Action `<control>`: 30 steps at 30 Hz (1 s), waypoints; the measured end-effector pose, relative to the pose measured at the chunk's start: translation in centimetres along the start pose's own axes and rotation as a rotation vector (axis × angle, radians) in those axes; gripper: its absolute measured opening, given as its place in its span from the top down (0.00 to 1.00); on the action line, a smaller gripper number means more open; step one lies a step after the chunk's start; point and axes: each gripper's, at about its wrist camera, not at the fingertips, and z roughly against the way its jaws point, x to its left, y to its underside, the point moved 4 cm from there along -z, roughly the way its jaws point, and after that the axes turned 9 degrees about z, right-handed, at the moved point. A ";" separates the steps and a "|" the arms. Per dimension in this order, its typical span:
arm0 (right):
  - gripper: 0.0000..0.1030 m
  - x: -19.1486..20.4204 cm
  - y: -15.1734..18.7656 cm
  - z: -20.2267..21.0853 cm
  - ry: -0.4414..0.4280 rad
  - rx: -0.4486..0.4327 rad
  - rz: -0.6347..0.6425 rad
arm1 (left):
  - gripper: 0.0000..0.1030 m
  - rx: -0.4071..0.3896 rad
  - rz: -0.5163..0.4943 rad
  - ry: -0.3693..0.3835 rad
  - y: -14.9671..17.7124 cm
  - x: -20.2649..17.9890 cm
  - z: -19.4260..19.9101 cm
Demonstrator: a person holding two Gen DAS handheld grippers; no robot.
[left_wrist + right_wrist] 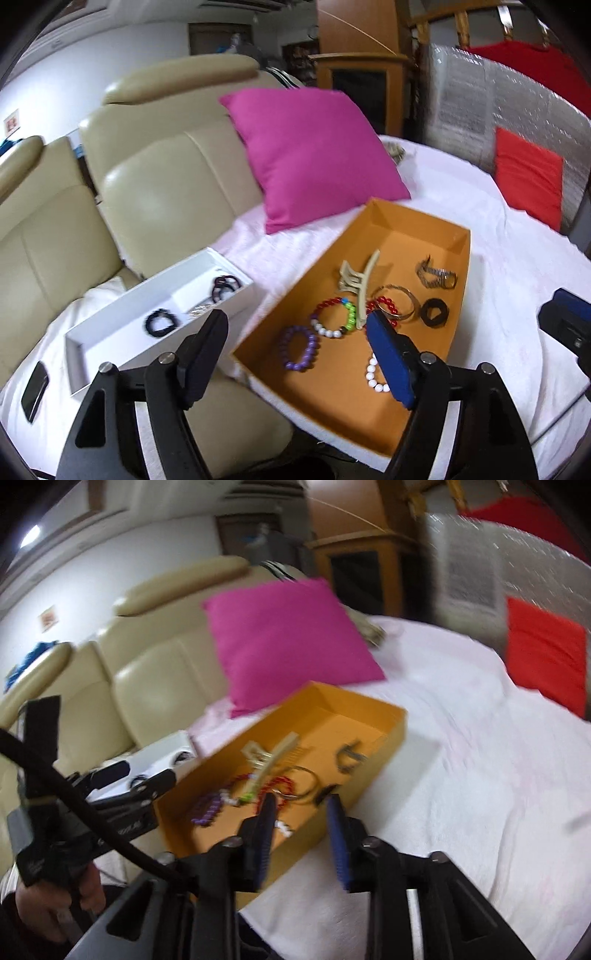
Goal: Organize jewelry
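Observation:
An orange tray (388, 225) on the white-covered sofa holds jewelry: a purple bead bracelet (299, 349), a multicolour bead bracelet (334, 317), a white bead bracelet (375, 374), a red bead bracelet (386, 304), a beige hair claw (360, 282), a metal bangle (399, 302), a black scrunchie (434, 312) and a watch (436, 277). A white box (110, 336) to its left holds dark bracelets (160, 321). My left gripper (295, 321) is open and empty above the tray's near left edge. My right gripper (301, 805) is open and empty over the tray's near side (391, 734); this view is blurred.
A pink cushion (314, 155) leans behind the tray and a red cushion (528, 177) lies far right. A black phone (35, 391) lies at the near left. The beige leather sofa back (166, 184) rises to the left. The right gripper shows at the edge (565, 321).

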 end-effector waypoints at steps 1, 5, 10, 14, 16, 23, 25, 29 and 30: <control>0.42 0.4 -0.2 0.6 -0.009 -0.024 0.003 | 0.24 -0.007 0.005 -0.008 -0.2 0.3 0.6; 0.42 1.7 -1.6 2.5 -0.004 -0.082 0.025 | 0.24 -0.032 0.021 -0.049 -0.7 1.5 2.7; 0.42 3.2 -2.2 4.1 -0.021 -0.078 0.027 | 0.24 -0.077 0.005 -0.060 -1.1 2.1 5.1; 0.42 4.1 -2.3 4.0 0.002 -0.057 0.035 | 0.23 -0.098 0.012 -0.052 -1.3 2.5 6.6; 0.42 4.3 -2.1 4.2 -0.002 -0.054 0.028 | 0.13 -0.117 0.015 -0.066 -1.6 2.7 7.1; 0.42 4.6 -2.1 4.5 0.013 -0.015 0.006 | 0.08 -0.166 0.021 -0.073 -2.1 3.1 8.1; 0.42 4.7 -2.0 4.6 0.010 -0.011 -0.001 | 0.08 -0.152 0.017 -0.080 -2.1 3.1 7.9; 0.42 5.1 -1.9 4.8 0.021 -0.015 0.015 | 0.08 -0.153 0.010 -0.106 -1.9 3.1 7.6; 0.42 5.2 -2.0 4.9 0.022 -0.018 0.018 | 0.08 -0.157 0.010 -0.114 -1.8 3.1 7.6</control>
